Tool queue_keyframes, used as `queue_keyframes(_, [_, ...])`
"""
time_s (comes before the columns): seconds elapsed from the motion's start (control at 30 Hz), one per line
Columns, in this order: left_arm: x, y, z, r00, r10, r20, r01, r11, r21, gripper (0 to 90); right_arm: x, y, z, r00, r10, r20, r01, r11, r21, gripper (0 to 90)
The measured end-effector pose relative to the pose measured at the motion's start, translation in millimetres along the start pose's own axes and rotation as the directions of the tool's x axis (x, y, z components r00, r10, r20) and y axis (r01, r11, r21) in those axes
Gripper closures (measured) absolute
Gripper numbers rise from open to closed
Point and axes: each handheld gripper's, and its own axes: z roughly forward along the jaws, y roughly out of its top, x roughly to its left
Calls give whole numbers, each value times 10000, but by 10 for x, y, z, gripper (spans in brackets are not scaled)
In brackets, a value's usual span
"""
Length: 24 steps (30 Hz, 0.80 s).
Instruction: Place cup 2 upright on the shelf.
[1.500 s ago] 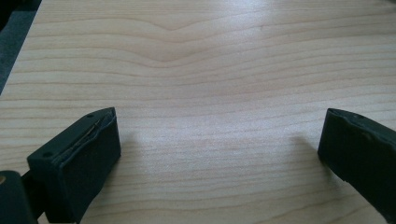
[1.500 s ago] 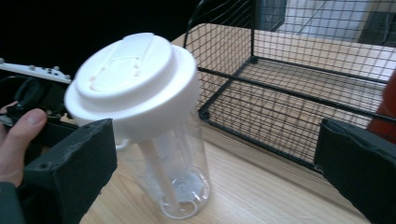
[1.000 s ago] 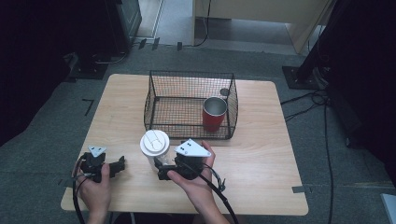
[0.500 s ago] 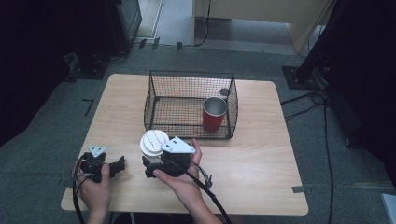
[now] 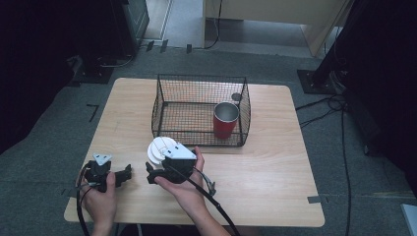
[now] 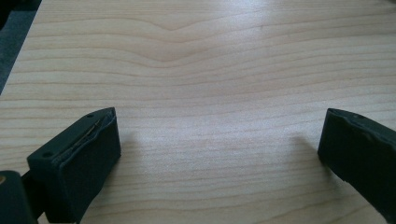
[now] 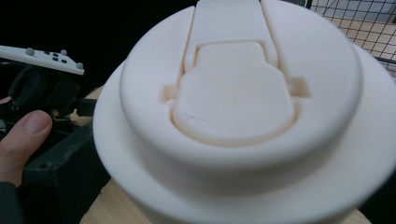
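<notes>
High view, as we logged it: one white-lidded cup near the table's front edge, right gripper clamped on it; left gripper apart over bare wood; one red cup in one wire basket.

grippers: black bodies | grey three-cornered top plates | black cables | bare forearms

No readable text, label, brand or number appeared anywhere (the white lid, the red cup and the wooden surface were all plain).
</notes>
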Motion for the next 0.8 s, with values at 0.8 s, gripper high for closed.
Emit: queue_keyframes(0.8, [1, 0, 0, 10000, 12, -6, -12, 10000, 1, 0, 60, -79, 24, 9929, -855, 823, 887, 9954, -355, 163])
